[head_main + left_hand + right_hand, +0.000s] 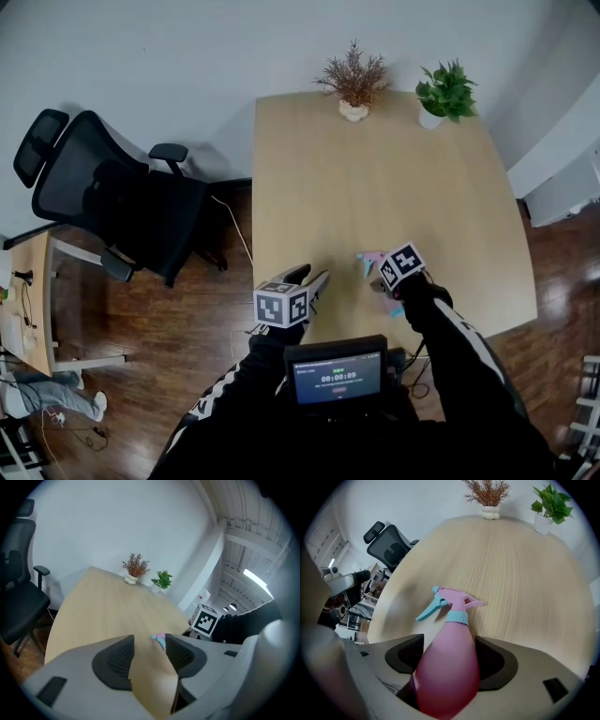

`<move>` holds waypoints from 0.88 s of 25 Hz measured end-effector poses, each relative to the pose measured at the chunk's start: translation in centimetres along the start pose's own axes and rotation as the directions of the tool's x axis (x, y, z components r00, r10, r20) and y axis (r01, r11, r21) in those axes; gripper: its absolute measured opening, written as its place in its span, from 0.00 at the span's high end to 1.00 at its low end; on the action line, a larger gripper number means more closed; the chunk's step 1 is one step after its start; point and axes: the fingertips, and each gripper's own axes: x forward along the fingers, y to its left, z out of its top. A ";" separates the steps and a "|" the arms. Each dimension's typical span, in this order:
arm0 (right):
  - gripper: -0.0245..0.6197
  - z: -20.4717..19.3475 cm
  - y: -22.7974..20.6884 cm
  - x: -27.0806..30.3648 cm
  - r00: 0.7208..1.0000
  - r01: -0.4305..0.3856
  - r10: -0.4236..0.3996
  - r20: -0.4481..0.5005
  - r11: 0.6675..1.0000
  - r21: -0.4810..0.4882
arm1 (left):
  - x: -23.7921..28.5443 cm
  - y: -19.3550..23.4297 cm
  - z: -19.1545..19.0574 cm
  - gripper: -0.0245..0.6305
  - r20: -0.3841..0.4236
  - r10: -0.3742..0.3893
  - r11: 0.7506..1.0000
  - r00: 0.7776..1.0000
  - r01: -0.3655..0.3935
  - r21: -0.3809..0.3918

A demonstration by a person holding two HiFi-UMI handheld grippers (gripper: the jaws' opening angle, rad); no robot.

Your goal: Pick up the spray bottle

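A pink spray bottle (pixel 449 677) with a teal collar and trigger lies on its side on the wooden table (pixel 375 169), near the front edge. In the head view only its nozzle end (pixel 368 257) shows beside the marker cube. My right gripper (pixel 449 649) points steeply down over it, and both pads press against the bottle's body. My left gripper (pixel 312 278) hovers low at the table's front left, open, with bare tabletop between its fingers (pixel 117 660). From the left gripper view the bottle's head (pixel 160 639) peeks past the right finger.
A dried plant (pixel 353 80) and a green potted plant (pixel 445 94) stand at the table's far edge. A black office chair (pixel 112 197) sits left of the table. A small screen (pixel 337 375) is mounted at my chest.
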 end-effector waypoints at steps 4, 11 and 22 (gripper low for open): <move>0.44 0.8 0.5 -2.0 0.994 -0.038 0.035 0.100 0.999 0.020 | -1.1 -0.6 0.8 0.63 0.025 -0.013 1.000 1.000 0.013 0.000; 0.44 4.2 4.2 -13.2 0.866 -0.156 0.153 0.477 0.987 -0.033 | -6.8 -4.7 5.7 0.73 0.194 -0.089 0.988 0.977 0.062 0.139; 0.44 2.3 10.0 -31.8 0.514 -0.065 0.143 0.846 0.990 -0.128 | -16.5 -12.4 10.4 0.94 0.416 -0.176 0.951 0.892 0.044 0.307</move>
